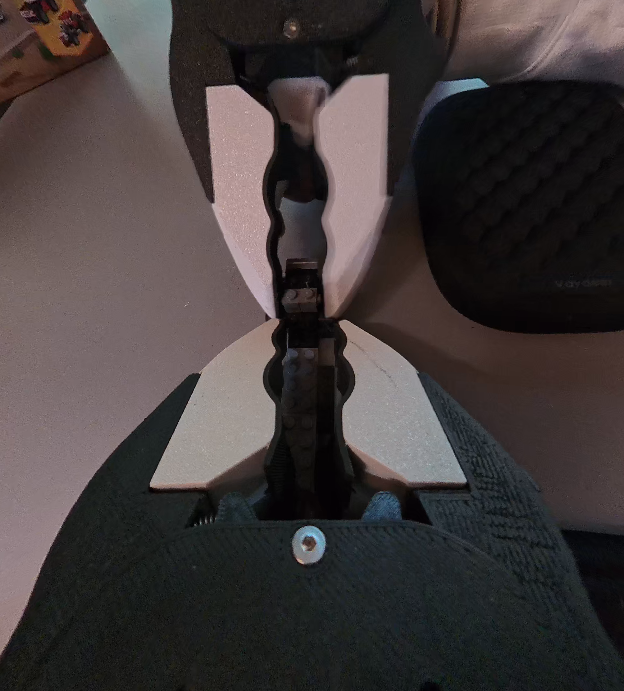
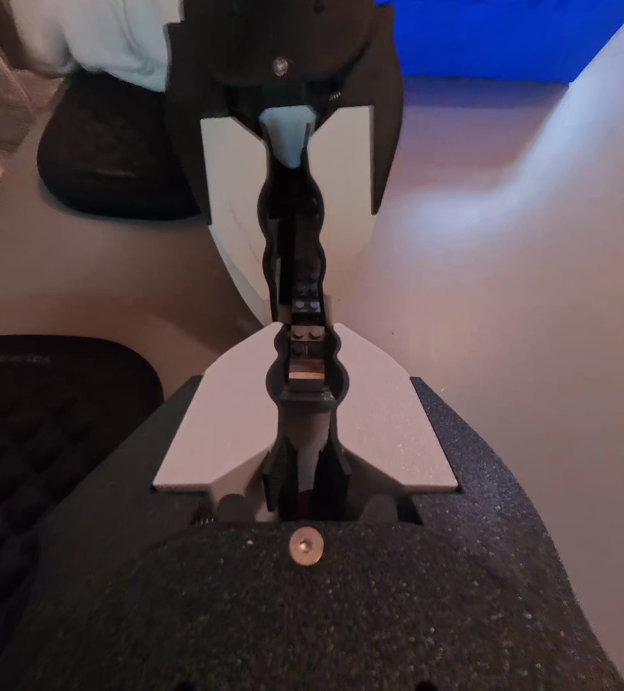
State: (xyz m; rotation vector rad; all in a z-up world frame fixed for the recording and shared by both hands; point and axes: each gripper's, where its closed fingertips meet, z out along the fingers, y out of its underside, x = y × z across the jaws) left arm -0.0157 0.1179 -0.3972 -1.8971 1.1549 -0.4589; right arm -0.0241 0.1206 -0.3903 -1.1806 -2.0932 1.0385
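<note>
Greys, blacks and off-whites, with one vivid blue patch

The left gripper (image 1: 304, 325) and right gripper (image 2: 304, 329) have cream-white fingers (image 1: 235, 422) on grainy black bodies, each with a silver screw (image 1: 308, 543). Between them sits a brick assembly (image 1: 300, 299) in dark grey and black with a pale tan strip. The table (image 1: 78, 261) is beige-pink. At 2 o'clock lies a black pad (image 1: 534, 202) with a scale-like quilted pattern. At 11 o'clock, a box (image 1: 63, 26) shows yellow, red and black. A blue area (image 2: 489, 33) glows at 1 o'clock.

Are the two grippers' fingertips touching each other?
Touching, it seems: in the left wrist view the left gripper and right gripper meet tip to tip around the grey brick assembly, no gap visible.
</note>
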